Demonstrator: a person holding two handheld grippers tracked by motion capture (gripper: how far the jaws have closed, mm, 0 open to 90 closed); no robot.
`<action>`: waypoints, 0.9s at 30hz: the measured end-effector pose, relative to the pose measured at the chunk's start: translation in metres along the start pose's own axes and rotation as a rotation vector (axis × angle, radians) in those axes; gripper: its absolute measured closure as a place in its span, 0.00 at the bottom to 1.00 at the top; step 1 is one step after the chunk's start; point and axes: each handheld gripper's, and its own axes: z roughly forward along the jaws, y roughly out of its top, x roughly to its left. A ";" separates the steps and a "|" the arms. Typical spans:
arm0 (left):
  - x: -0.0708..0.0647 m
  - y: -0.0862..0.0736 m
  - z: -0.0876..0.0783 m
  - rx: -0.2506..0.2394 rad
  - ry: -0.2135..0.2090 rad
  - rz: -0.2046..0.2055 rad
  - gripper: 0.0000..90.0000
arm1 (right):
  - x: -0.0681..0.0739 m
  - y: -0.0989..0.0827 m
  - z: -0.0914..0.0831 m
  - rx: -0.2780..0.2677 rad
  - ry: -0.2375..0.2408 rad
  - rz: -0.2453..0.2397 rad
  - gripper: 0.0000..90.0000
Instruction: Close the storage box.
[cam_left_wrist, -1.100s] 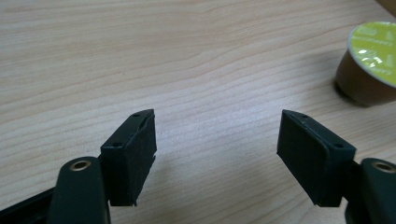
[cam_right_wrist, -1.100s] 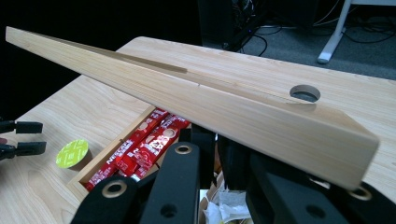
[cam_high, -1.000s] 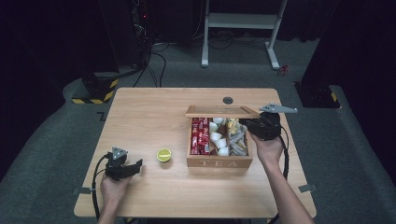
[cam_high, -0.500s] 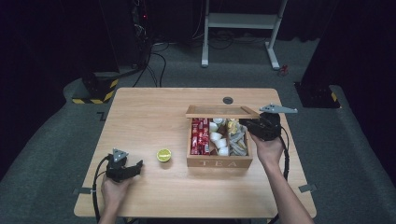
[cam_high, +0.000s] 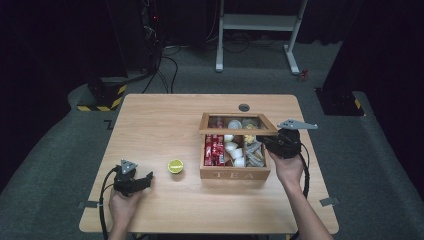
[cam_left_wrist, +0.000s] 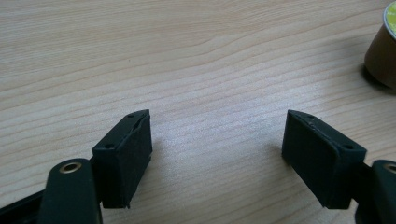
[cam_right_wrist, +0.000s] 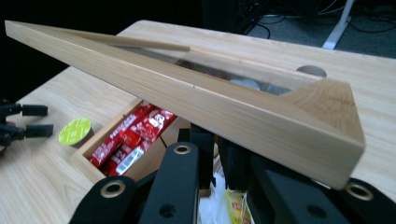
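Left gripper (cam_high: 134, 181) rests on the table (cam_high: 150, 125) near the front-left edge; its jaws have just been opening and now stand wide apart with only bare wood between them, so nothing is held. The pods' likely source sits just beyond: a small pod (cam_high: 175, 166), round, with a lime-green foil top and brown tapered side, upright on the table, apart from the gripper and just left of the box. Judgement: the pod has just been released outside the box, and the left hand is free for the next item. Pads (cam_left_wrist: 126, 158) are matte black, blocky, slightly textured rubber; the tabletop is pale wood-grain laminate, smooth with a faint sheen. Right gripper (cam_high: 280, 145) is nearly closed, pinching the lid (cam_right_wrist: 187, 98) at its front edge and holding it propped up at a slant. The lid is a light wooden frame, square-cut, with a clear pane. The box (cam_high: 235, 174) is the same pale wood, "TEA" on its front wall, divided into compartments: red sachets (cam_high: 214, 149) glossy in the left one, white pods and yellowish packets to the right.
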 end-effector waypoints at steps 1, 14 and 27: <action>0.000 0.000 0.000 0.000 0.000 0.000 0.27 | 0.001 -0.004 -0.001 0.008 -0.002 -0.004 0.94; 0.000 0.000 0.000 -0.002 0.003 0.000 0.28 | 0.003 -0.027 -0.002 0.029 0.008 -0.001 0.94; -0.001 0.000 0.000 -0.006 -0.002 0.007 0.30 | 0.003 -0.050 -0.008 0.054 0.003 0.005 0.96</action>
